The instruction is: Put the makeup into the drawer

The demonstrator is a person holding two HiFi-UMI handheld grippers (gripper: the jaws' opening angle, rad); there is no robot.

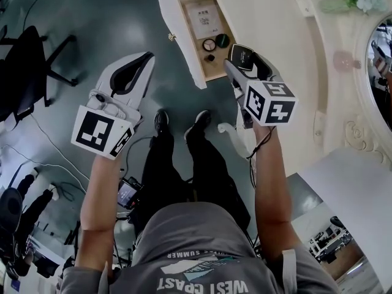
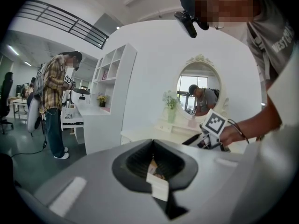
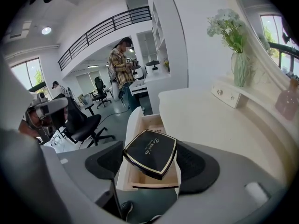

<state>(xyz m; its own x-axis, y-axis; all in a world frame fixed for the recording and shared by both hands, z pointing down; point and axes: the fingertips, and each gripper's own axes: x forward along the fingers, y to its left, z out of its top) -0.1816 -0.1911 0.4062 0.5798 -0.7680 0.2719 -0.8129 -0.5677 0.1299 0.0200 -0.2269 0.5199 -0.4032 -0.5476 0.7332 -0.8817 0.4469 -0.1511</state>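
My right gripper (image 1: 240, 57) is shut on a black square makeup compact (image 1: 242, 54) with gold trim. It holds the compact just over the near right corner of the open drawer (image 1: 215, 70). In the right gripper view the compact (image 3: 150, 152) sits tilted between the dark pads, above the drawer (image 3: 145, 123). The drawer holds a white card (image 1: 204, 18), a round compact (image 1: 209, 44), a dark green round case (image 1: 222, 40) and a small dark item (image 1: 209, 58). My left gripper (image 1: 142, 63) hangs left of the drawer front (image 1: 181, 38) over the floor, jaws together with nothing held.
The cream vanity top (image 1: 275, 17) runs right of the drawer, with a round mirror (image 2: 201, 87) and a vase of flowers (image 3: 233, 45). A black office chair (image 1: 24, 72) and cables are on the floor at left. A person in a plaid shirt (image 2: 53, 106) stands farther off.
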